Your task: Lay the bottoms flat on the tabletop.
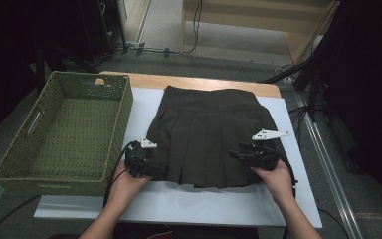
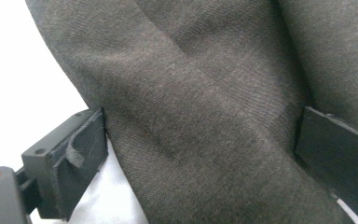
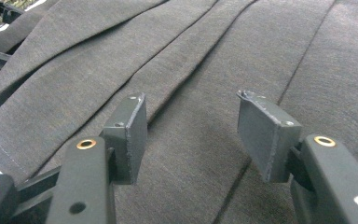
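1. A dark pleated skirt is lying flat on a white sheet that is covering the table, with its waistband at the far side and its hem towards the person.
2. A green woven basket is sitting just left of the skirt.
3. The left gripper is resting at the skirt's near left corner. In the left gripper view its jaws are standing wide apart with a fold of the cloth running between them; one pad is touching the cloth's edge, the other is lying over it, and neither is squeezing.
4. The right gripper is hovering over the hem's right part. Its jaws are standing about half open above the pleats, holding nothing.
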